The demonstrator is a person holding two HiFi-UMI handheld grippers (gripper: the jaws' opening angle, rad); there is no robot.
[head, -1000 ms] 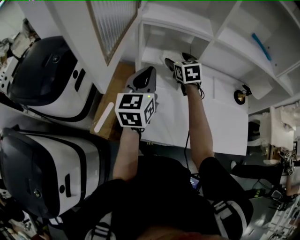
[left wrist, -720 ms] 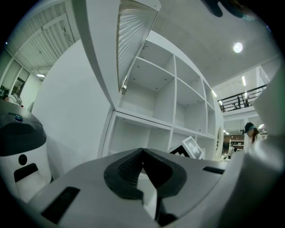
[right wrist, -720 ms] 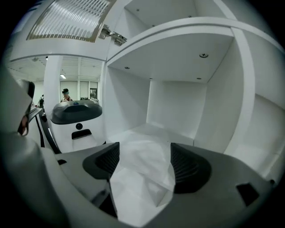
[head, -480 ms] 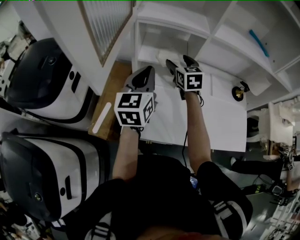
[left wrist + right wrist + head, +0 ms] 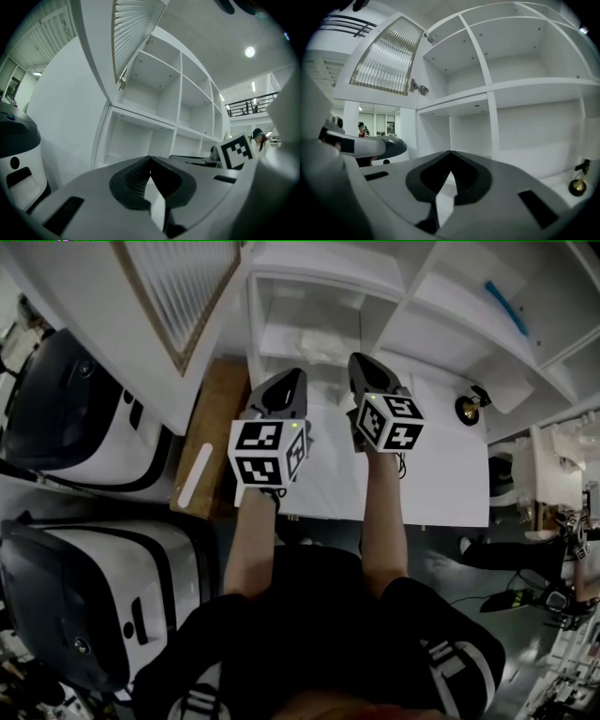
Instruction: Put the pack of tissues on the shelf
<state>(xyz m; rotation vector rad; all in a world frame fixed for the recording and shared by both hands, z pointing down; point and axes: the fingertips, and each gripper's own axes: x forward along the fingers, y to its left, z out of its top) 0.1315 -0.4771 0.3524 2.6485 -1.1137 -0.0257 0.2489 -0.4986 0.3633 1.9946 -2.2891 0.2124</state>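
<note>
The pack of tissues shows as a pale soft shape on the floor of the white shelf's lower left compartment, in the head view only. My right gripper is just right of it and apart from it. Its jaws are closing, and in the right gripper view the right gripper has its tips meeting with nothing between them. My left gripper hovers in front of the same compartment. In its own view the left gripper is shut and empty.
A cabinet door with ribbed glass hangs open above left. A small brass bell stands on the white counter at right, also seen as the bell. Two big white-and-black machines fill the left side, next to a wooden board.
The right gripper's jaws, open at the pack a second ago, have shut. That gripper has drawn back from the compartment, leaving the pack on the shelf. The left gripper barely moved.
</note>
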